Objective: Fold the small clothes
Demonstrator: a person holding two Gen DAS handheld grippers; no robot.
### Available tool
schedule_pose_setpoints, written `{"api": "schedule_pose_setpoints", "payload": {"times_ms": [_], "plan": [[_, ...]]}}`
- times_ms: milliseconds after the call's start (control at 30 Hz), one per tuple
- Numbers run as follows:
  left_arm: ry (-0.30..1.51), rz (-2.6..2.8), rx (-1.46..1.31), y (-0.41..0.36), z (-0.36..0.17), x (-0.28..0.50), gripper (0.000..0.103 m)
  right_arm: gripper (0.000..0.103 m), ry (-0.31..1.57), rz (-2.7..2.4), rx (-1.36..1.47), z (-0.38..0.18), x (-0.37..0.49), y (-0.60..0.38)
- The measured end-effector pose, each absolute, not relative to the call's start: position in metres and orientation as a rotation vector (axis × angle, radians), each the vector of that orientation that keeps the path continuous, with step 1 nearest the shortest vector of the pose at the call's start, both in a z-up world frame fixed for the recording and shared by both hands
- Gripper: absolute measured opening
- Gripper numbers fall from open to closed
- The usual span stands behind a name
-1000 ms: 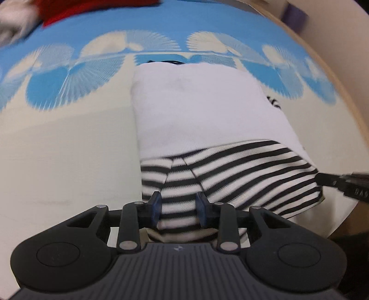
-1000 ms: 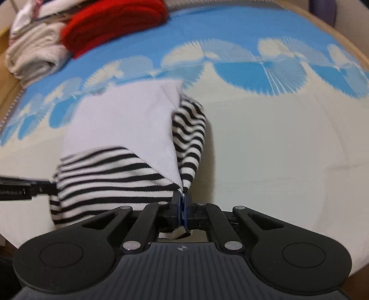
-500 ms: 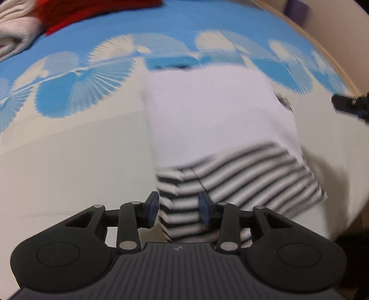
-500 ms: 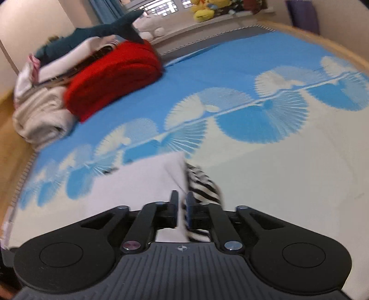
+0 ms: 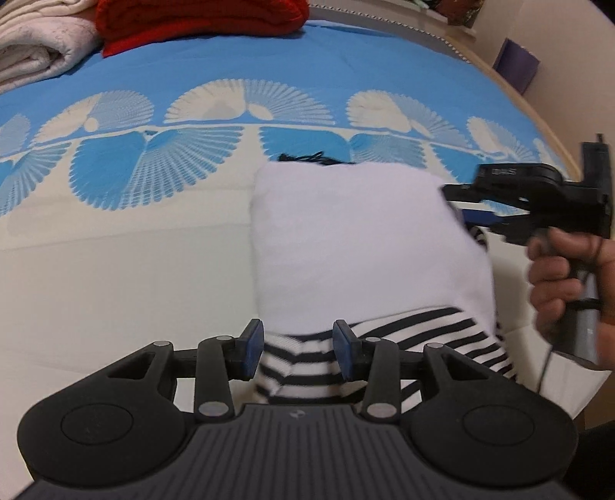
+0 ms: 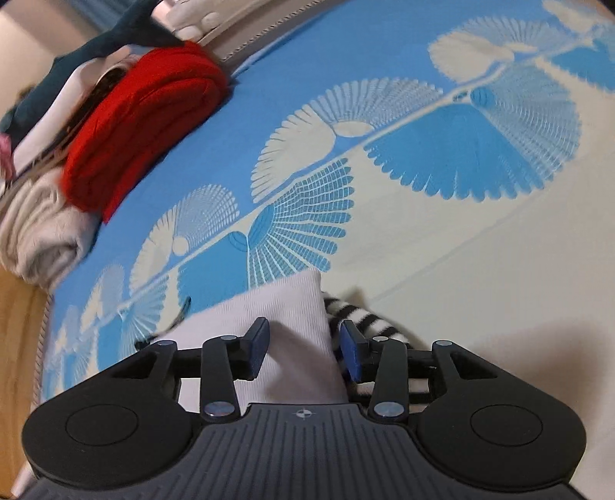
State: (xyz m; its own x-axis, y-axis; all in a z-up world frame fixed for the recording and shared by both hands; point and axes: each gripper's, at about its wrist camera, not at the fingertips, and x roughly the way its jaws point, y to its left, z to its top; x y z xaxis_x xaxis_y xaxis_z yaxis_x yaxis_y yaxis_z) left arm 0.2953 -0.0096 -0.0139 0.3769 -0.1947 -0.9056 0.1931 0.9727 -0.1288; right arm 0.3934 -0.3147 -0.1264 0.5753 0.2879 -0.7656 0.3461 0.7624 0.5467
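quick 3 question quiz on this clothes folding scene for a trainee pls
1. True or false: the left gripper is clamped on the striped garment.
2. What colour is the folded blanket beside the cream one?
3. The right gripper sits over which edge of the garment: A white and striped edge, B black cord?

Key: 1 false, its pads stand apart; 2 red; 3 A.

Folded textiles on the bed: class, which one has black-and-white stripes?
The white garment lying apart on the bedspread: striped fabric shows at its near edge. The red knit and cream blanket, stacked at the far end, are plain.
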Motion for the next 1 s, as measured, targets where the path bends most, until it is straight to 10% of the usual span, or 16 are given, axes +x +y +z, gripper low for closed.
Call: {"api": "schedule_pose_setpoints", "payload": {"times_ms": [67,233,433,767,1000], "plan": [[1.16,-0.26,-0.008,-0.016,-0.016,0.298,0.044,0.003,0.944,0.0,0.783,-0.127,0.397,-0.318],[1.192,-0.282,0.009,-0.03,-0.027,0.298,0.045,0.002,0.892,-0.132,0.679,-0.12,0.405,-0.321],[1.258,-0.235,0.084,-0.039,-0.048,0.294,0.048,0.004,0.997,-0.186,0.447,-0.135,0.417,-0.293],[1.176,-0.264,-0.038,-0.024,-0.019,0.291,0.048,0.038,0.874,0.019,0.242,-0.053,0.351,-0.276],[1.248,-0.235,0.043,-0.03,-0.037,0.288,0.048,0.039,1.229,0.153,0.074,-0.111,0.317,-0.25]]}}
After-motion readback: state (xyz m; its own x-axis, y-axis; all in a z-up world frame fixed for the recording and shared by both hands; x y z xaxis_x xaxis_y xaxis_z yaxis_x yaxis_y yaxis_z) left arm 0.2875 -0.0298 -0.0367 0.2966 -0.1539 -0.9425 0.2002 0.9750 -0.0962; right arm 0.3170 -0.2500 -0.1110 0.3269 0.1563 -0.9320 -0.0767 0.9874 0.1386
